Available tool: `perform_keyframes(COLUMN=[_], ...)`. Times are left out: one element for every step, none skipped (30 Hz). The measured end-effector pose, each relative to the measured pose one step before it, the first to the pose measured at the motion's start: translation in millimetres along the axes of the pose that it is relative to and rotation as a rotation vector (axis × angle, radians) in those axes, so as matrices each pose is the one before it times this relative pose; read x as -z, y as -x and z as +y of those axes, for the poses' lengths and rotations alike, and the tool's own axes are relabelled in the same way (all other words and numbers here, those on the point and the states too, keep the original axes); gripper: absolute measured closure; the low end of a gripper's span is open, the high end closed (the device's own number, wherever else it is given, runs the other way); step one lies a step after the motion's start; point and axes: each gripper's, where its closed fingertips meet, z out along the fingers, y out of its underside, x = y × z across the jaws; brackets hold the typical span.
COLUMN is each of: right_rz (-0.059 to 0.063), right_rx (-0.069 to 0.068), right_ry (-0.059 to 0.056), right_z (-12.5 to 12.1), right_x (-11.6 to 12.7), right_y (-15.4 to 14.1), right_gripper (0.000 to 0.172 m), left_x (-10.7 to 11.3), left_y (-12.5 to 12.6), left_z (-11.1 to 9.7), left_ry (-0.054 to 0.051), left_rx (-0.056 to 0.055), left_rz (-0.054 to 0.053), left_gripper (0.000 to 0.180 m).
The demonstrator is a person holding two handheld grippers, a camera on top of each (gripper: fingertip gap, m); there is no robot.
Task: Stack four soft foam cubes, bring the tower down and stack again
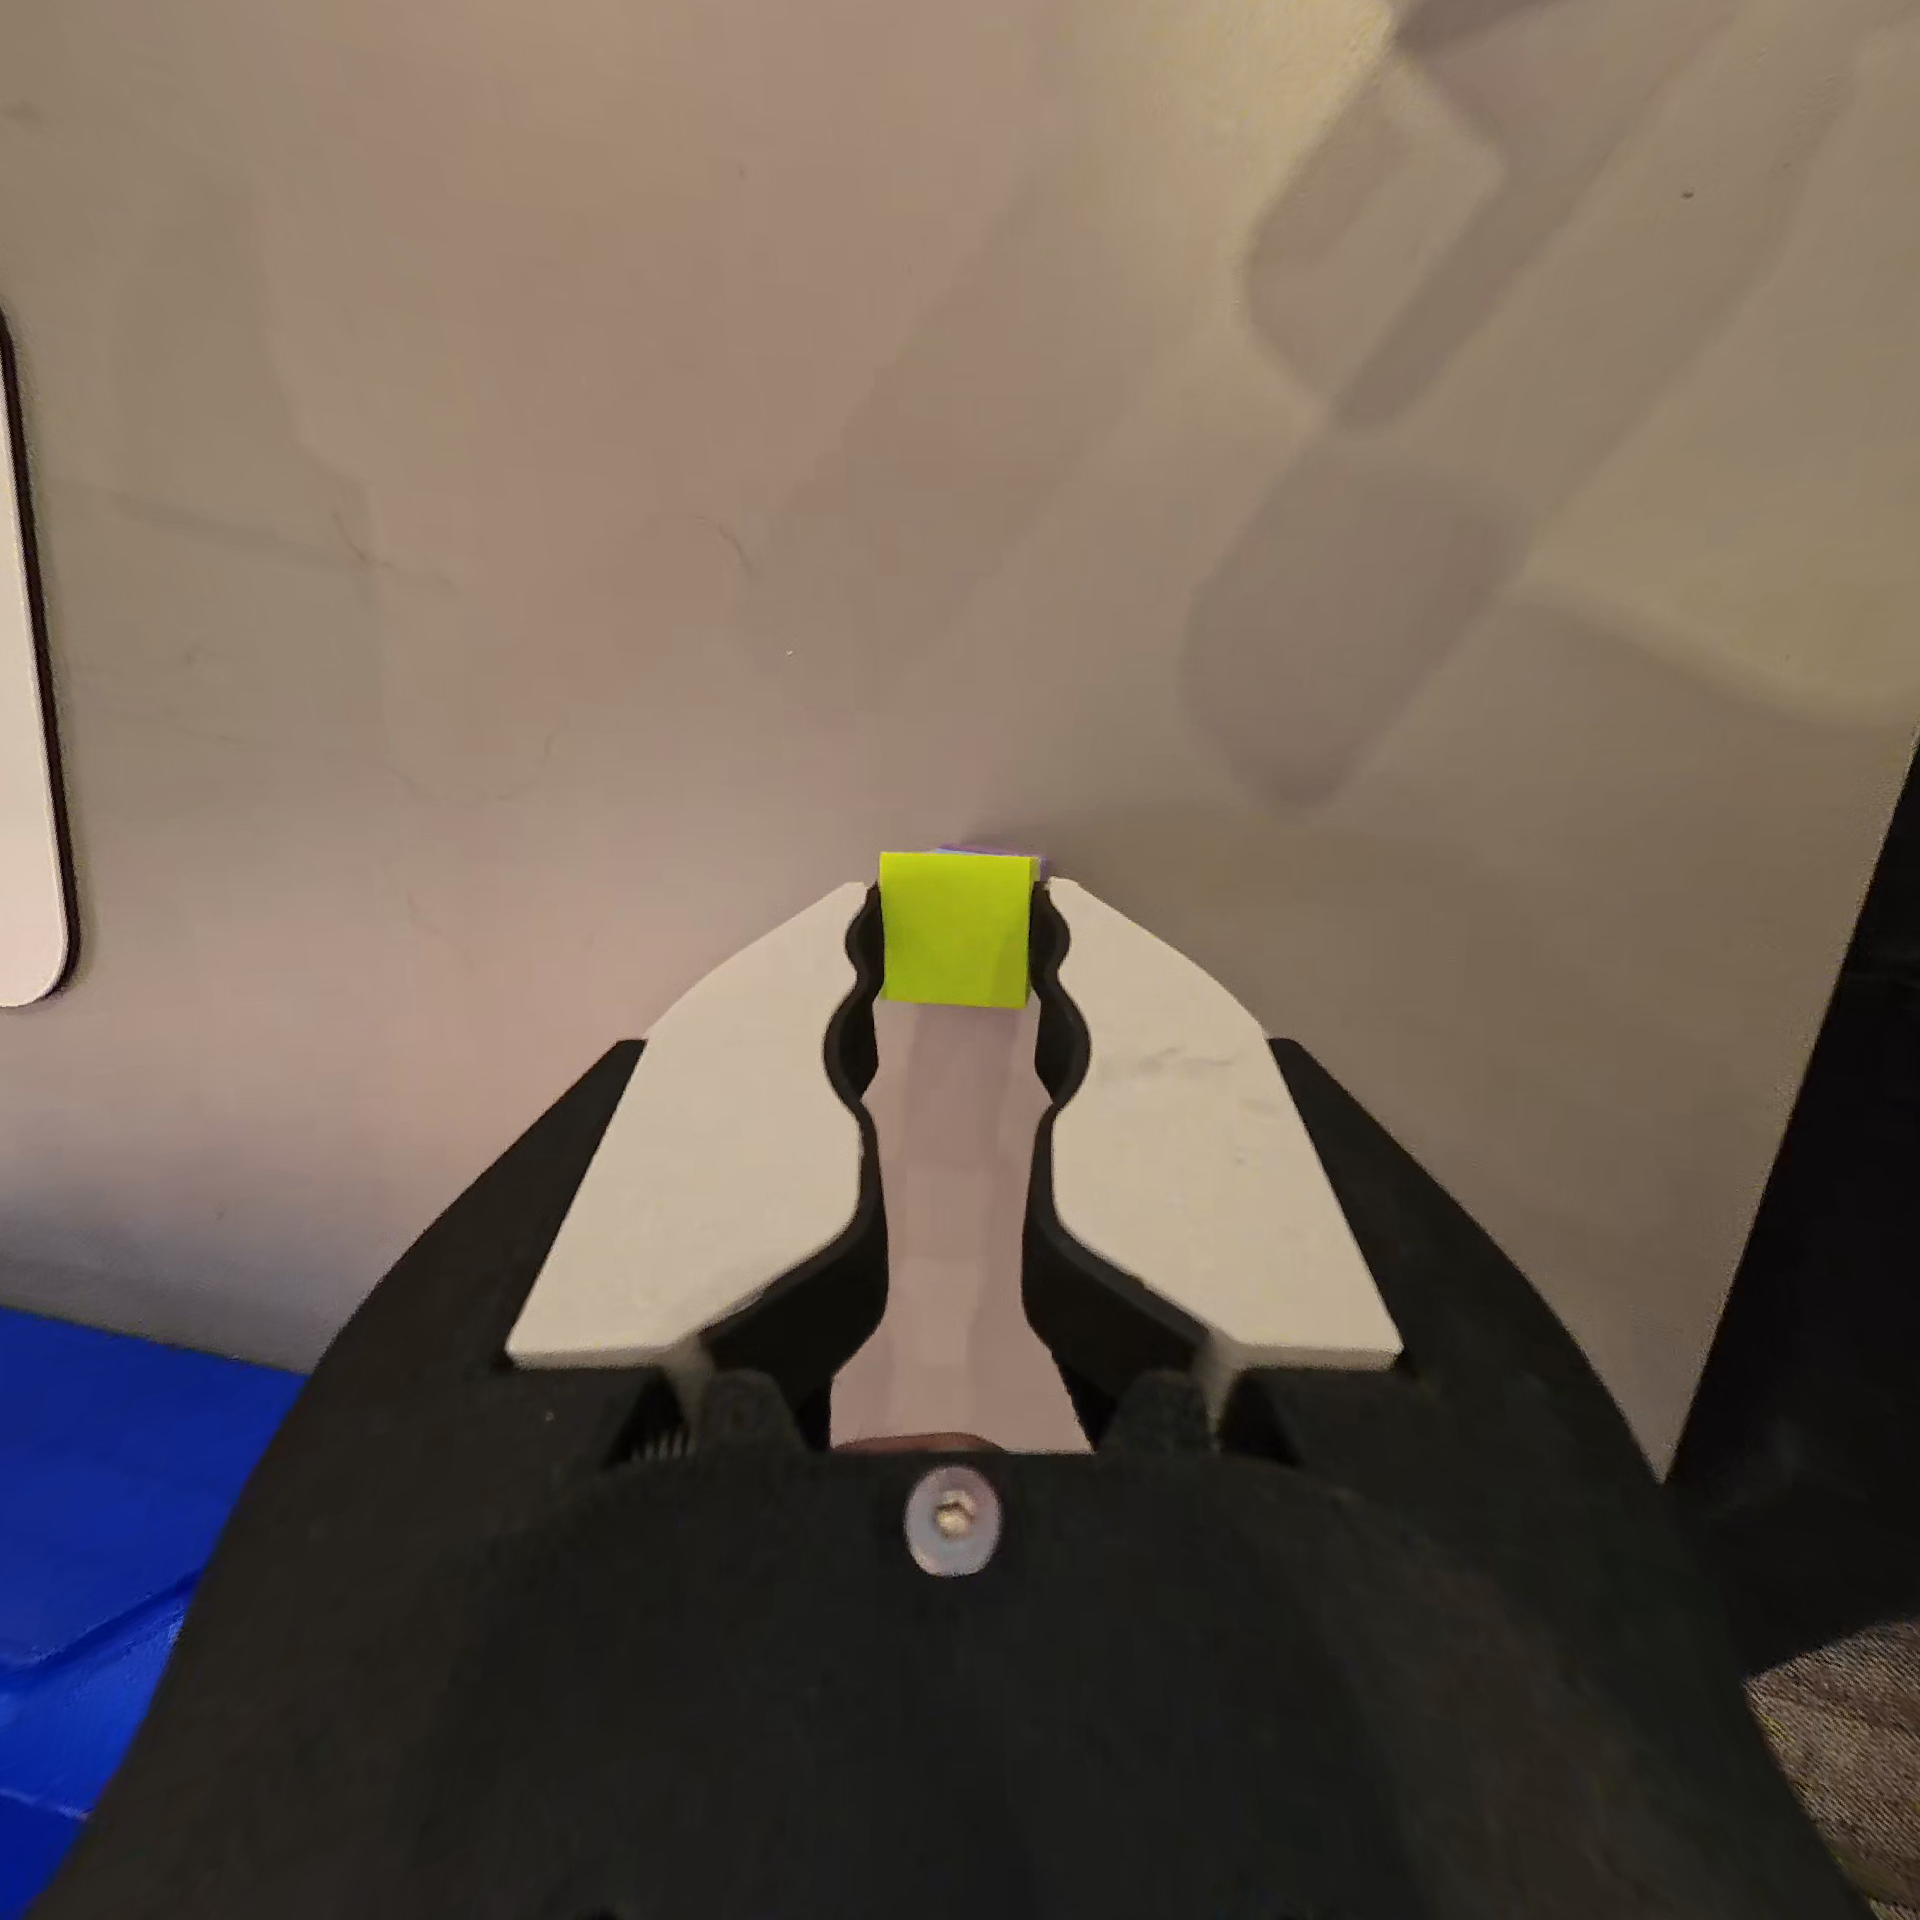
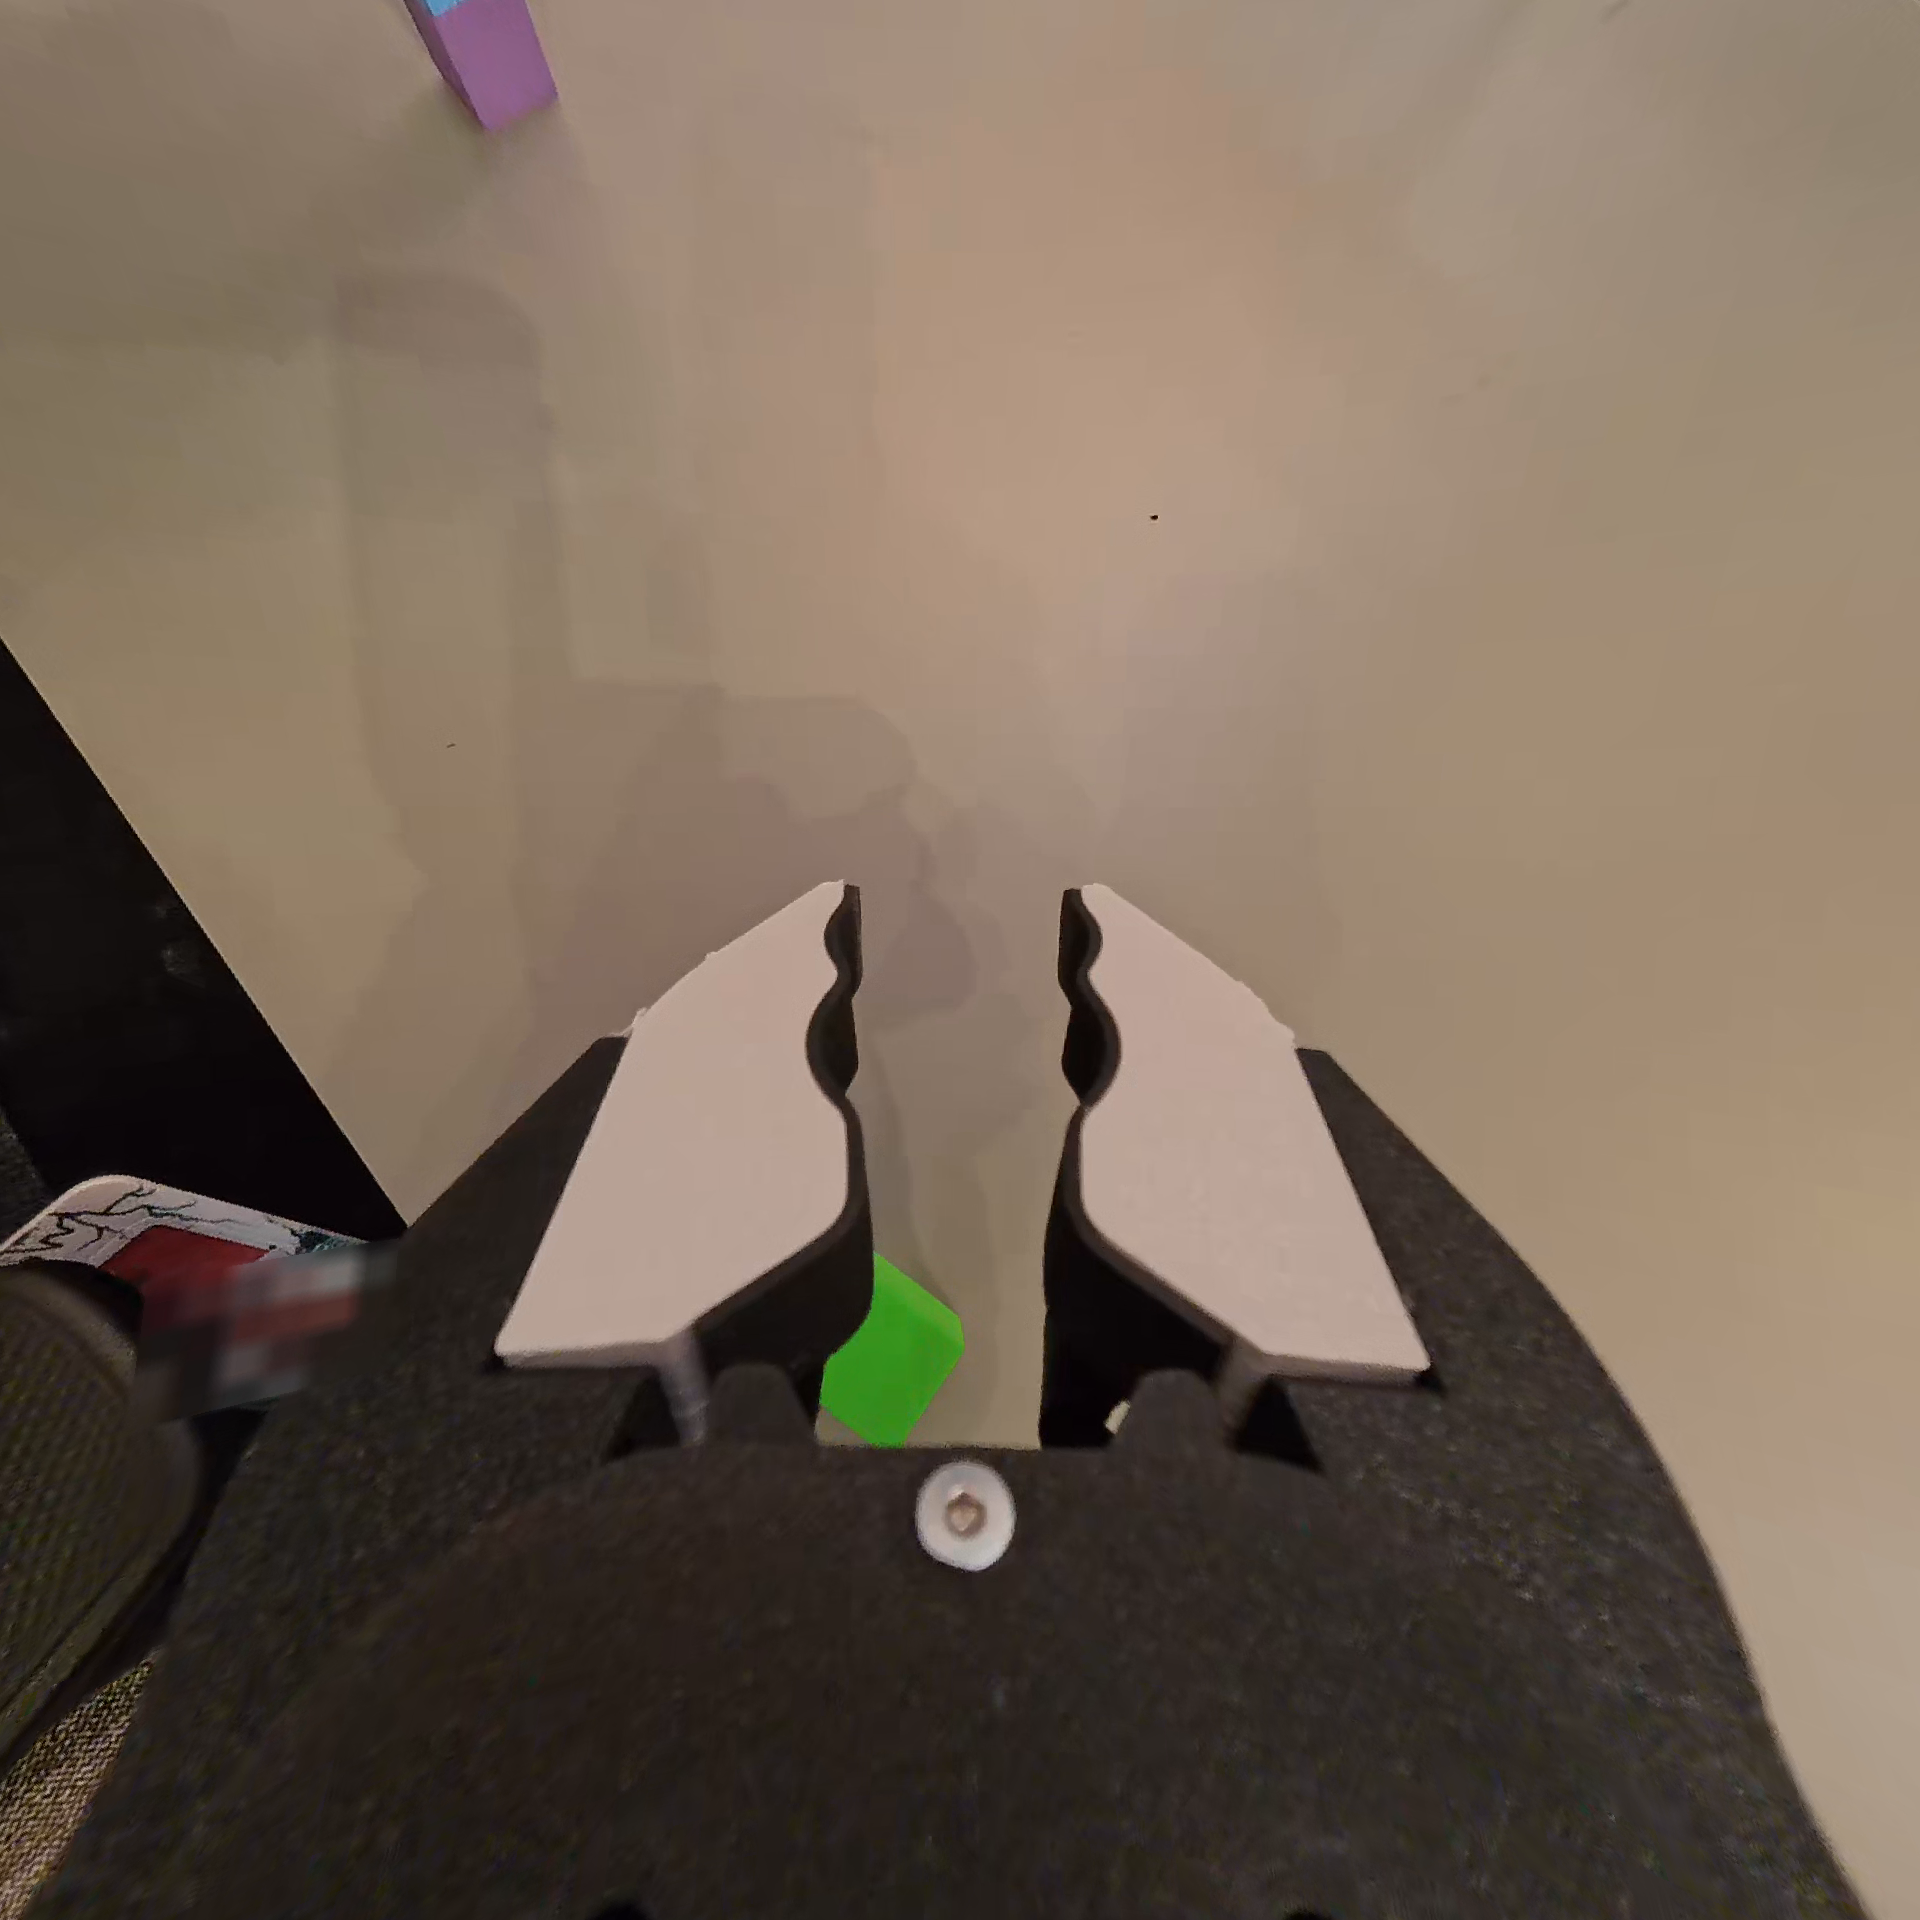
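In the left wrist view my left gripper is shut on a yellow-green foam cube; both black pads press its sides. A thin purple edge of another cube shows just behind and under it, on the pale table. In the right wrist view my right gripper is open with nothing between its fingertips. A bright green cube lies on the table below, near the base of the fingers. A purple cube with a light blue cube on top stands at the far top left.
A white flat object with a dark rim lies at the table's left. A blue thing sits at the lower left. The table's edge drops to dark floor on the right and, in the right wrist view, on the left. My right fingertips sit around 30 cm from my left ones.
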Motion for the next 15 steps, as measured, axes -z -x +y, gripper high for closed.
perform_keyframes(right_rz=[-0.0005,-0.0001,-0.0003,0.0007,0.0008,0.001,0.0025,0.0026,0.0035,0.0027,0.0025,0.0012,0.002,0.0027,-0.0044], right_rx=[0.0008,0.0008,0.0002,0.0001,0.0008,0.0013,0.0008,-0.0008,-0.0002,0.0014,0.0059,0.0093,0.01,0.0106,0.0164], right_ry=[0.0009,0.0002,-0.001,-0.0012,-0.0012,-0.0018,-0.0027,-0.0018,-0.0017,-0.0009,-0.0031,-0.0024,0.002,0.0031,0.004], right_z=[0.19,0.02,-0.15,-0.26,-0.22,-0.28,-0.45,-0.23,-0.32,0.03,-0.05,0.37,1.72,2.38,2.93], right_x=[-0.01,0.14,0.17,0.36,0.39,0.64,0.8,1.22,1.4,1.83,2.57,3.61,4.75,5.8,6.15], right_y=[0.0,0.01,-0.01,-0.08,-0.23,-0.07,-0.39,-0.45,-0.47,-0.46,-0.29,-0.52,-1.14,-1.8,-0.59], right_gripper=[0.135,0.135,0.135,0.135,0.135,0.135,0.135,0.135,0.135,0.134,0.134,0.133,0.132,0.131,0.131], left_x=[-1.28,-1.8,-2.08,-1.38,-0.03,-0.08,0.09,0.24,-0.11,-0.4,0.44,2.02,2.93,3.28,3.24], left_y=[-0.5,0.08,-0.47,-0.82,-0.33,1.28,0.16,0.18,0.7,0.64,-0.14,0.45,1.0,0.09,0.29], left_z=[0.76,1.33,1.62,-0.09,-1.16,0.14,0.4,0.32,0.83,0.71,-0.45,-1.2,-1.88,-1.76,-1.89], left_ry=[0.0009,0.0043,0.0049,-0.0067,-0.0128,-0.0035,-0.0008,-0.0008,0.003,0.0044,-0.0033,-0.0101,-0.0148,-0.0153,-0.0173], left_rx=[0.0012,-0.0022,-0.0016,0.0015,0.0092,0.0051,-0.0003,-0.0045,-0.0044,-0.0004,-0.0005,-0.001,0.0014,0.0064,0.007], left_rz=[0.0068,0.0012,0.0038,0.0066,0.0087,-0.0019,0.0028,0.0011,-0.0047,-0.0044,0.0001,-0.0047,-0.0064,0.0009,-0.0006], left_gripper=[0.154,0.154,0.154,0.154,0.154,0.154,0.154,0.153,0.147,0.136,0.128,0.127,0.127,0.126,0.125])
